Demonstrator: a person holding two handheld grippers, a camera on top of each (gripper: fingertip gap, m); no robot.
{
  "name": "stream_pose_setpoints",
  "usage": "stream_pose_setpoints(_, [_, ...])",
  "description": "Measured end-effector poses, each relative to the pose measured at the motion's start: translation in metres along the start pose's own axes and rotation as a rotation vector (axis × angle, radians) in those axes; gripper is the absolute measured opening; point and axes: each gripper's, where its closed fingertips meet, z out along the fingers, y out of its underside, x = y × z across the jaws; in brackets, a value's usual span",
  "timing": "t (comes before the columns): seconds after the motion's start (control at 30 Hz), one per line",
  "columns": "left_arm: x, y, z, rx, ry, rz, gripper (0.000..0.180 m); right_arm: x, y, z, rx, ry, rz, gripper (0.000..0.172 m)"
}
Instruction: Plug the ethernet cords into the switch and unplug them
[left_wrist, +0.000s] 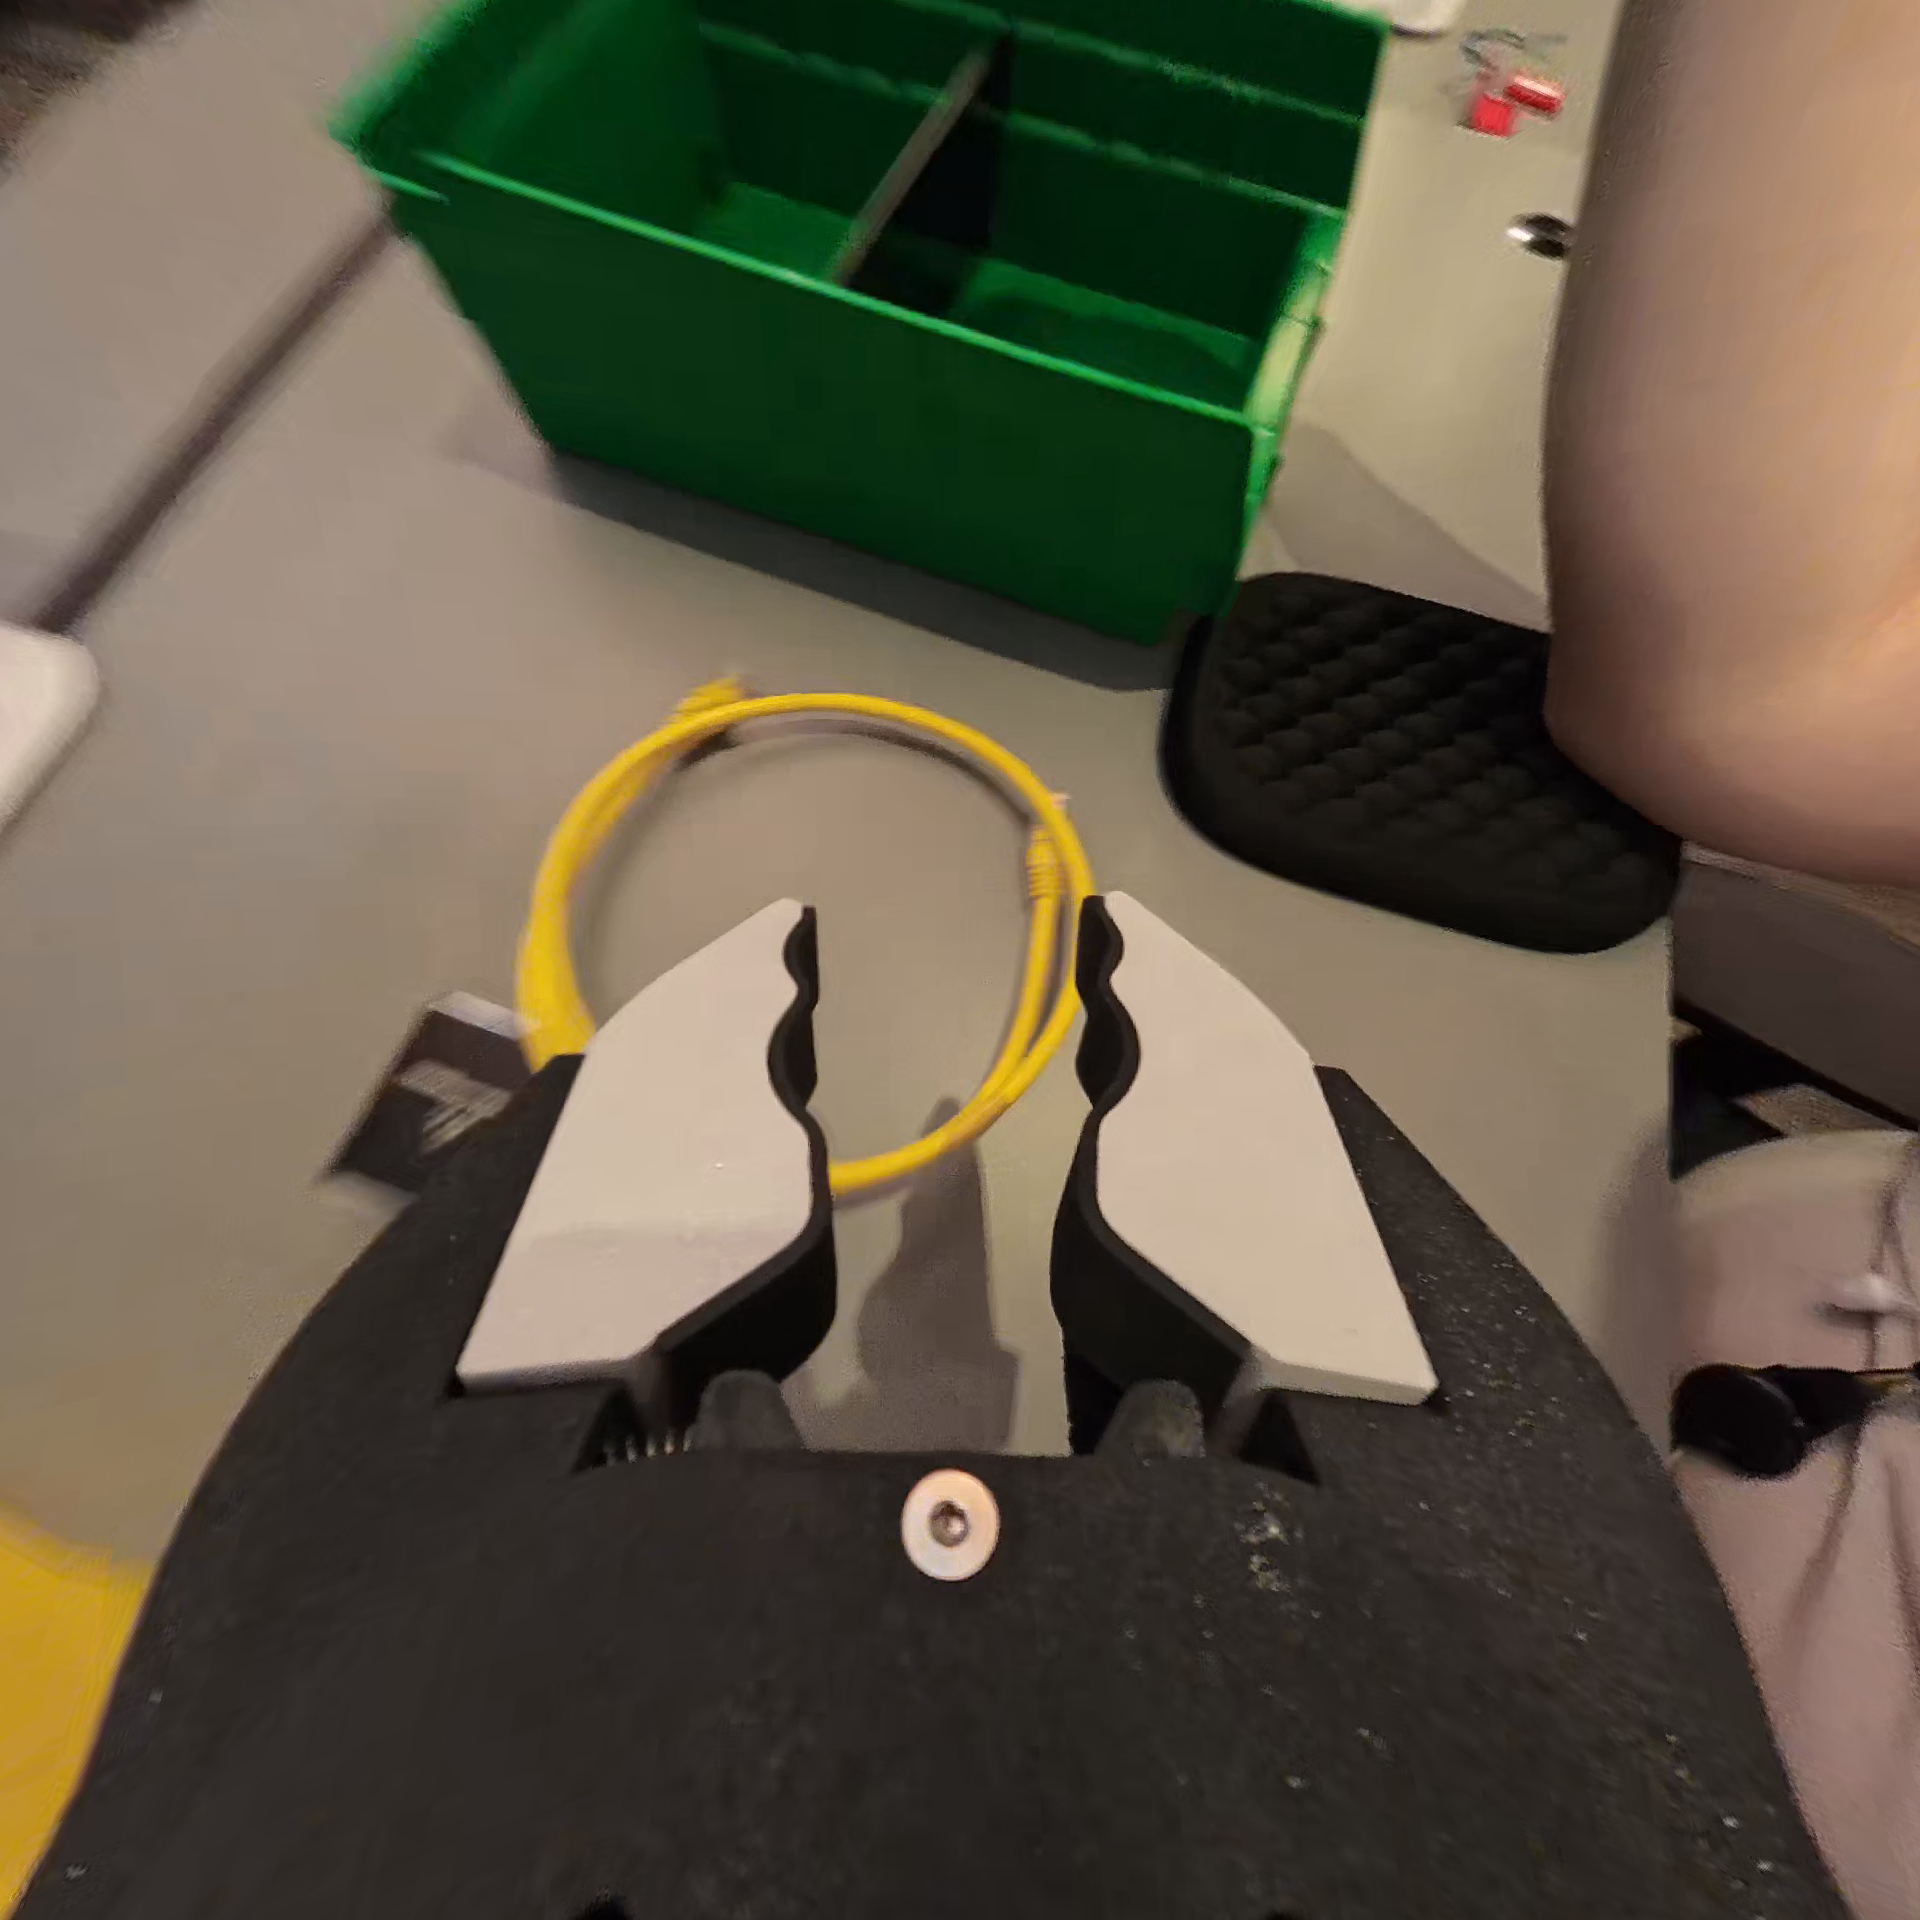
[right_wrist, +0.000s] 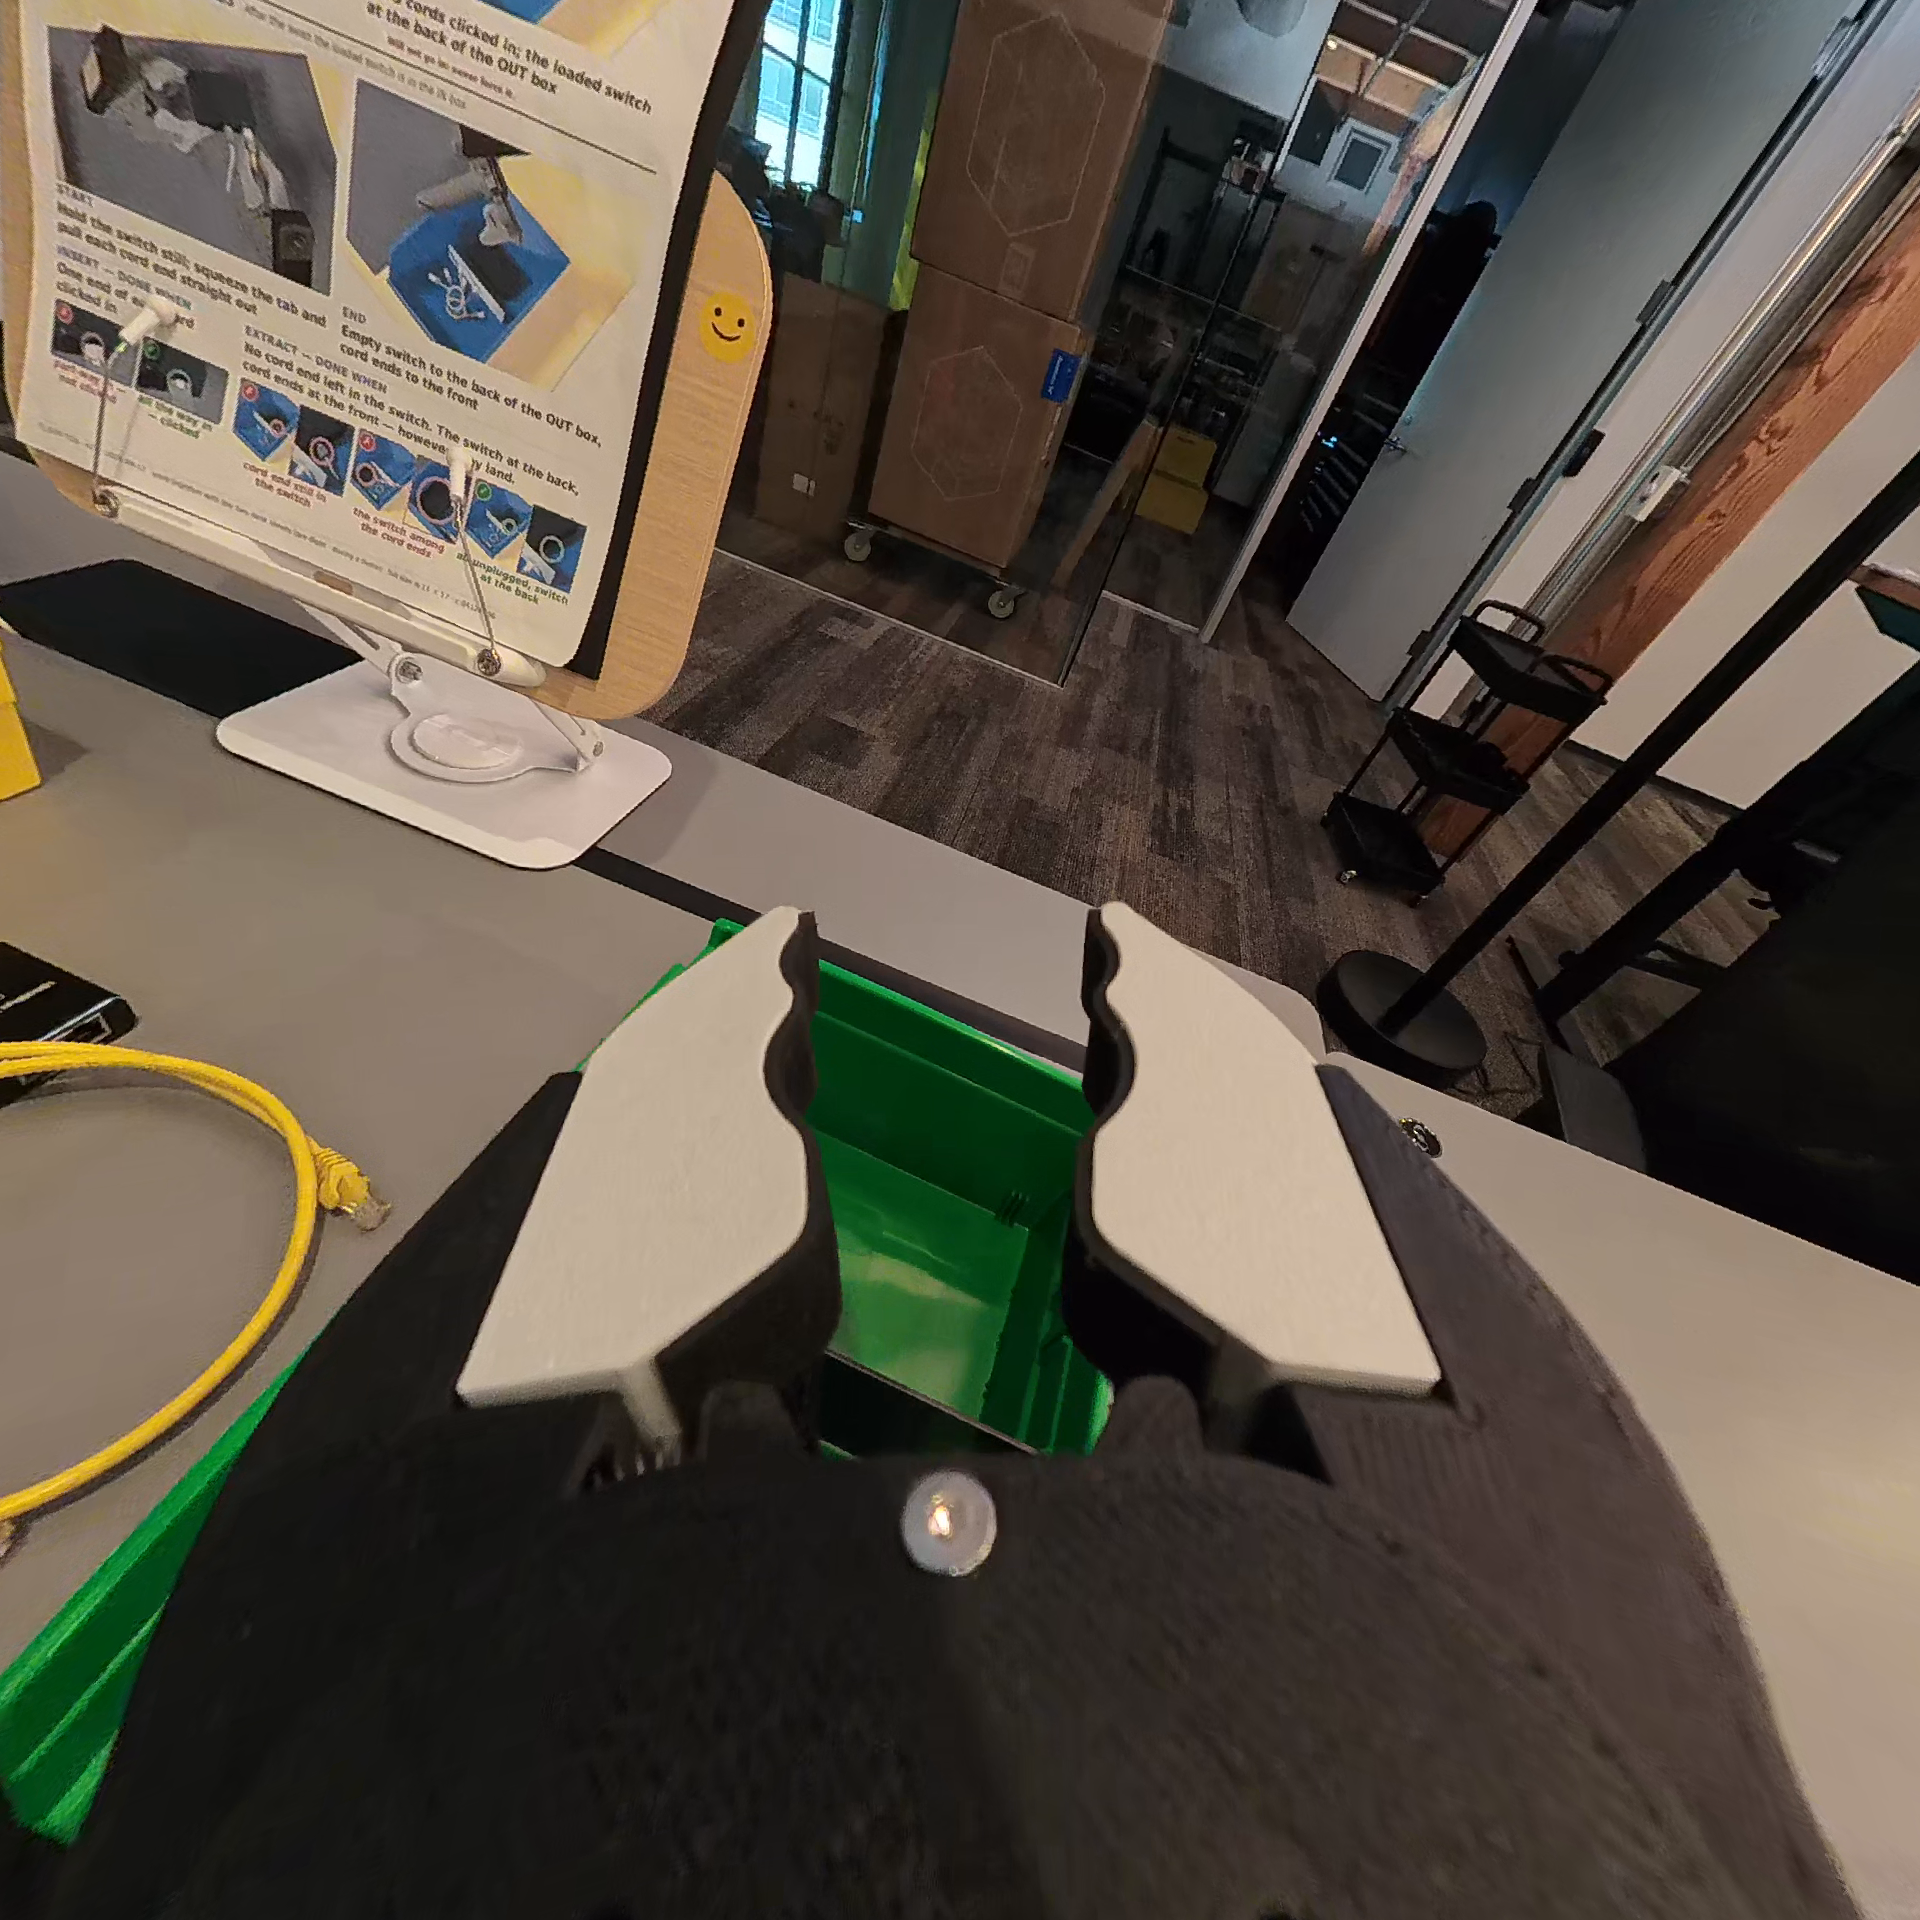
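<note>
A yellow ethernet cord lies in a loop on the grey table, with one plug near my right fingertip. My left gripper hovers over the loop with its jaws open; part of the cord runs below the gap, and the pads do not press on it. A black switch peeks out at the left, partly hidden by the gripper body. My right gripper is open and empty above a green bin. The cord and a corner of the switch show at the left of the right wrist view.
The green divided bin stands behind the cord. A black quilted pad lies to the right, under a person's arm. An instruction sheet on a white stand stands at the table's back. The table edge drops to the floor on the right. Spacing between my two grippers at the tips: around 35 cm. The switch is closer to my left gripper, around 15 cm from its tips; the right tips are 40 cm off. The left camera catches it too, in the left wrist view.
</note>
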Motion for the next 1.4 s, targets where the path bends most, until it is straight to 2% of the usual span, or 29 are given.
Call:
stream_pose_setpoints(0.1, [-0.037,0.0,-0.076,0.033,-0.226,0.004,0.057,0.001,0.0,-0.001,0.004,0.0,0.002,0.05])
stream_pose_setpoints(0.2, [-0.066,0.016,-0.157,0.079,-0.466,0.031,0.049,0.003,0.003,-0.001,0.0,0.001,0.011,0.05])
stream_pose_setpoints(0.27, [-0.068,0.043,-0.192,0.058,-0.52,0.047,0.045,0.005,0.006,0.0,-0.007,0.004,0.024,0.05])
stream_pose_setpoints(0.33, [-0.064,0.077,-0.205,-0.021,-0.51,0.022,0.046,0.006,0.01,0.001,-0.016,0.003,0.037,0.05])
stream_pose_setpoints(0.4, [-0.054,0.111,-0.2,-0.111,-0.436,-0.01,0.048,0.007,0.014,0.002,-0.029,0.002,0.041,0.05])
stream_pose_setpoints(0.47, [-0.05,0.136,-0.191,-0.178,-0.398,0.011,0.036,0.007,0.017,0.003,-0.043,0.002,0.04,0.05])
stream_pose_setpoints(0.6, [-0.048,0.156,-0.175,-0.166,-0.299,-0.034,0.031,0.008,0.022,0.004,-0.053,-0.001,0.044,0.05])
stream_pose_setpoints(0.7, [-0.046,0.18,-0.166,-0.281,-0.192,-0.094,0.035,0.009,0.026,0.004,-0.063,-0.004,0.053,0.05])
stream_pose_setpoints(0.8, [-0.053,0.199,-0.162,-0.371,-0.181,-0.112,0.035,0.01,0.031,0.005,-0.083,-0.001,0.052,0.05])
stream_pose_setpoints(0.87, [-0.056,0.2,-0.159,-0.368,-0.184,-0.11,0.024,0.011,0.033,0.005,-0.086,-0.002,0.058,0.05])
stream_pose_setpoints(0.9, [-0.055,0.2,-0.158,-0.359,-0.173,-0.109,0.011,0.012,0.034,0.005,-0.087,-0.003,0.06,0.05])
stream_pose_setpoints(0.93, [-0.054,0.198,-0.157,-0.346,-0.161,-0.113,0.009,0.012,0.035,0.005,-0.089,-0.004,0.063,0.05])
stream_pose_setpoints(1.23, [-0.053,0.204,-0.158,-0.386,-0.136,-0.151,0.013,0.012,0.045,0.008,-0.123,-0.021,0.066,0.05])
stream_pose_setpoints(1.4, [-0.053,0.203,-0.159,-0.394,-0.135,-0.143,0.008,0.014,0.048,0.008,-0.131,-0.018,0.07,0.05])
